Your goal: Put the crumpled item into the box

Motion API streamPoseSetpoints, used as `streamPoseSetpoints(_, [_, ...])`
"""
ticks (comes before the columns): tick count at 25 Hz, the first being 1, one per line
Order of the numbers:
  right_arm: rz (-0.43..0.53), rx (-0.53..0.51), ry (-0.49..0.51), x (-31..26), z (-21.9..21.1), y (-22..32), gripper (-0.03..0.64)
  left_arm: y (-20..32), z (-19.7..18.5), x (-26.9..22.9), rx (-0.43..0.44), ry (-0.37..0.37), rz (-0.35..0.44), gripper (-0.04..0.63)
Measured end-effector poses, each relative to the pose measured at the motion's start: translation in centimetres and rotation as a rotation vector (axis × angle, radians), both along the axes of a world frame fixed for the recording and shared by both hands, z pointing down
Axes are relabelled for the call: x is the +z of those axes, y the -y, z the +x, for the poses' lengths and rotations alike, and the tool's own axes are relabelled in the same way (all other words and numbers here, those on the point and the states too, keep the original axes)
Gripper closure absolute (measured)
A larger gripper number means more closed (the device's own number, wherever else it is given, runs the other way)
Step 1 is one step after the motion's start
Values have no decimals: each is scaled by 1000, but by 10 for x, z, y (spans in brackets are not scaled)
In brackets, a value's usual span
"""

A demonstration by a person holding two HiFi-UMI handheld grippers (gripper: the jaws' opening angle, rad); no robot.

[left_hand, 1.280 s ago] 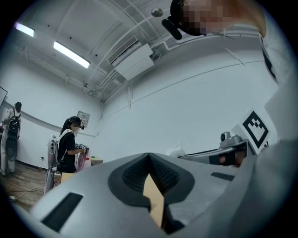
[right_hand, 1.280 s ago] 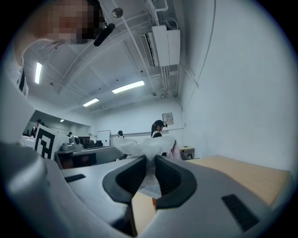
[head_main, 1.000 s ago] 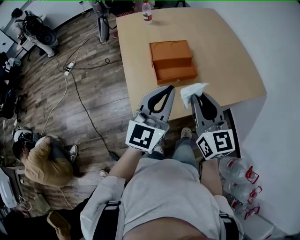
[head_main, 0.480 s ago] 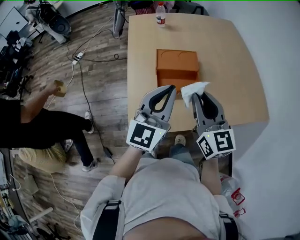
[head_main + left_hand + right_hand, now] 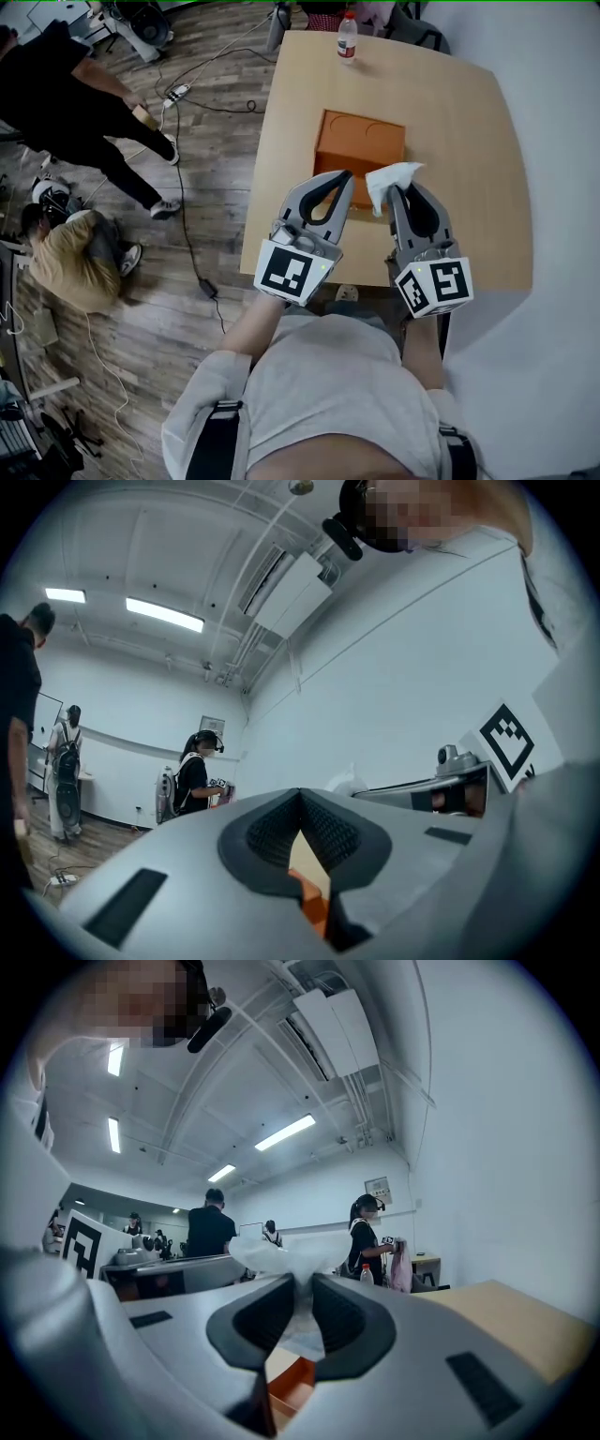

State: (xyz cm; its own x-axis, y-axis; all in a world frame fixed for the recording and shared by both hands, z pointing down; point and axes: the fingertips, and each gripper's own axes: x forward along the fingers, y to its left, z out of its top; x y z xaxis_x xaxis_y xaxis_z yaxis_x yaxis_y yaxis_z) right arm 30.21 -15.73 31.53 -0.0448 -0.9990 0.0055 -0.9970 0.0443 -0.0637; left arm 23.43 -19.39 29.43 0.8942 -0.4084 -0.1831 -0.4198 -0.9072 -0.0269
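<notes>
Box (image 5: 361,142): orange, open, on the table (image 5: 469,122), centre of the head view.
Right gripper (image 5: 403,190): centre right, jaws pinching the tissue (image 5: 390,176).
Tissue: white, crumpled, sticking out past the jaw tips, overlapping the box's lower right corner in the frame.
Left gripper (image 5: 343,178): jaws pressed together, nothing between them, tips over the box's near part.
Bottle (image 5: 348,37): upright, top of the frame.

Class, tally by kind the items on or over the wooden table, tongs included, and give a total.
Orange box: 1
Water bottle: 1
Crumpled tissue: 1
Tongs: 2 (left tongs, right tongs)
Total: 5
</notes>
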Motion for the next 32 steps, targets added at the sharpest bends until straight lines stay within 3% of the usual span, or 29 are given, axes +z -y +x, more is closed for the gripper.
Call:
streamPoseSetpoints(19, [-43, -255, -2, 16, 25, 42, 552, 18, 17, 11, -242, 17, -29, 584])
streamPoseSetpoints(32, [-200, -354, -15, 78, 30, 71, 552, 28, 22, 36, -330, 43, -96, 584])
